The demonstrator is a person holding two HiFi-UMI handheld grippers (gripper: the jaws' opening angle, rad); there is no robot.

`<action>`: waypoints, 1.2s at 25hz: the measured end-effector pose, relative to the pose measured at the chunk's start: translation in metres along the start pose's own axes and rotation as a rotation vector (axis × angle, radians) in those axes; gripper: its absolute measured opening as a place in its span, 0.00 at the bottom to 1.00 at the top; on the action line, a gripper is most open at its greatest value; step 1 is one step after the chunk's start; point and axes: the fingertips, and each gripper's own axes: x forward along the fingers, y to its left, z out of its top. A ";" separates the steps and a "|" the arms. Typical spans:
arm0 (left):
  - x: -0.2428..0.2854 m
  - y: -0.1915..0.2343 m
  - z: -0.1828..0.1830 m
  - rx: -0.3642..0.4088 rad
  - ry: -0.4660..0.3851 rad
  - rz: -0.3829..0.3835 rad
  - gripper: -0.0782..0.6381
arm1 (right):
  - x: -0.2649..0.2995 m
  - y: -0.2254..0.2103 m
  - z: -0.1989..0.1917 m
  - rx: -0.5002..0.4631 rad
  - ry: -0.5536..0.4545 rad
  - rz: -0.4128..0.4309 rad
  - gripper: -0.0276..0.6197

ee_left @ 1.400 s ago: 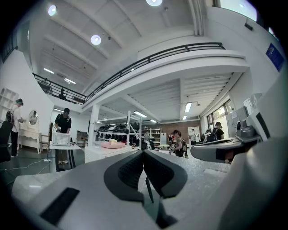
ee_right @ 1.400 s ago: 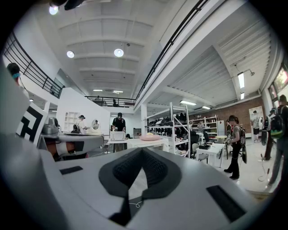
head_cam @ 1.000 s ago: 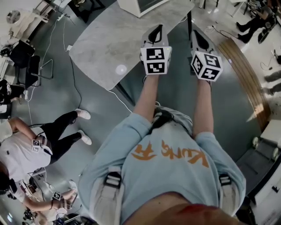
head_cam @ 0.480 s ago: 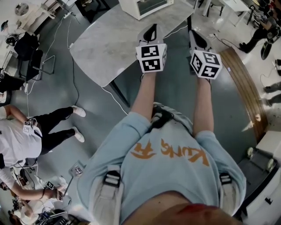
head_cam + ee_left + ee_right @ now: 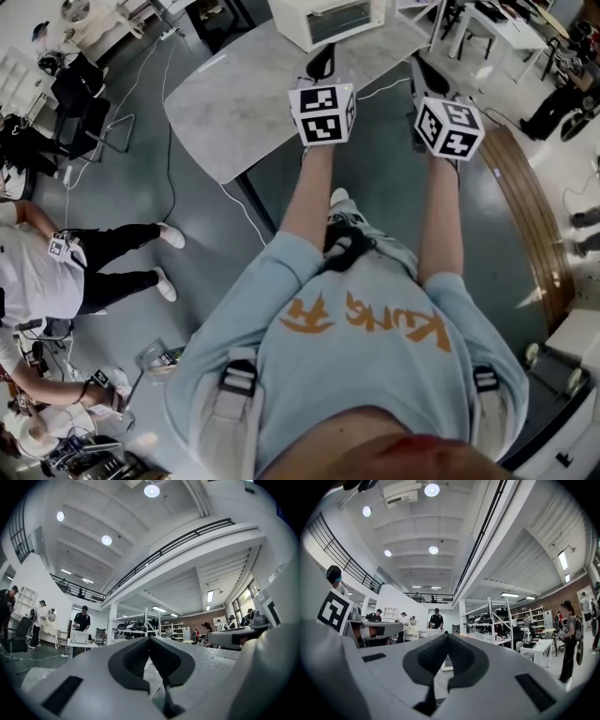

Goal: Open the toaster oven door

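The white toaster oven (image 5: pixel 328 19) stands at the far end of a grey marble table (image 5: pixel 234 103), its glass door closed. In the head view both grippers are held out in front of the person, short of the oven. My left gripper (image 5: pixel 322 62) hovers over the table's near right edge, jaws shut and empty. My right gripper (image 5: pixel 423 69) hangs over the floor to the table's right, also shut on nothing. In the left gripper view the black pads (image 5: pixel 140 656) meet with no gap. In the right gripper view the pads (image 5: pixel 459 656) are pressed together too.
Cables (image 5: pixel 169 159) trail over the grey floor left of the table. Two people (image 5: pixel 56 272) crouch at the left, near dark chairs (image 5: pixel 84 103). A wooden strip (image 5: pixel 525 197) curves along the right. White tables (image 5: pixel 487 28) stand at the top right.
The person has moved toward the table, so the toaster oven shows more fully at the top. Both grippers stay shut and side by side. A shoe now shows beneath the arms.
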 end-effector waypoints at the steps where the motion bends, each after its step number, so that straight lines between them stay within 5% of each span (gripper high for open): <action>1: 0.001 0.003 -0.001 -0.003 -0.001 0.006 0.11 | 0.003 -0.001 -0.001 0.002 -0.001 0.003 0.04; 15: 0.112 0.026 -0.058 -0.040 0.057 0.018 0.11 | 0.085 -0.077 -0.045 0.037 0.043 -0.028 0.04; 30: 0.316 0.114 -0.152 0.000 0.258 0.052 0.11 | 0.317 -0.134 -0.130 0.135 0.151 0.040 0.04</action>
